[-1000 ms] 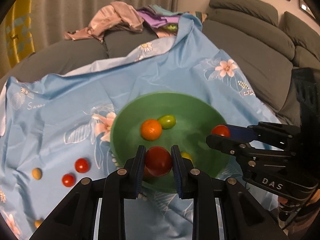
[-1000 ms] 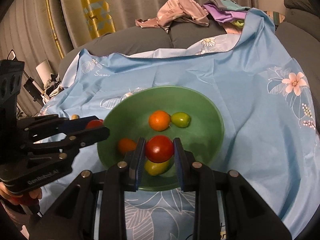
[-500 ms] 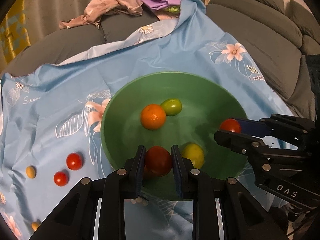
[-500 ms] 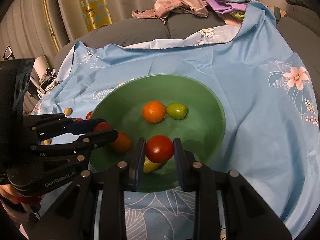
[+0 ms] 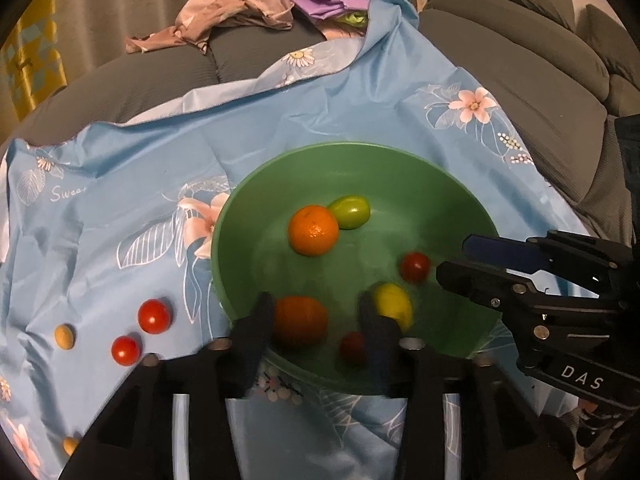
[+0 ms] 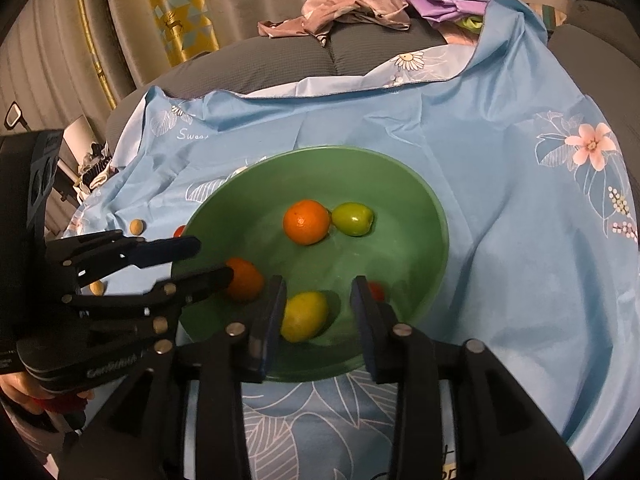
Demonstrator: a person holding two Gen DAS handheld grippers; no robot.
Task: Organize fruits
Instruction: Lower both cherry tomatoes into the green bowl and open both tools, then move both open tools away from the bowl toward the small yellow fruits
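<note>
Green bowl, set on a blue flowered cloth spread over a grey sofa. Contents: an orange at the centre with a green fruit touching its far right side; a second orange at the near left wall; a yellow fruit near the middle front; a small red tomato to the right; a second red tomato, blurred, at the near wall. On the cloth left of the bowl: two red tomatoes lying close together, one small yellow fruit beside them, another yellow fruit nearer. Left claw: over the near left rim, its jaws have just been opening and now stand apart, pressing on nothing; the second orange and the blurred tomato show in the gap. Right claw: over the near rim, its jaws have just been opening, narrow gap, nothing pressed; the yellow fruit lies in the bowl between them. Far end of the sofa: a heap of pink and purple clothes. Beyond: pale curtains.
</note>
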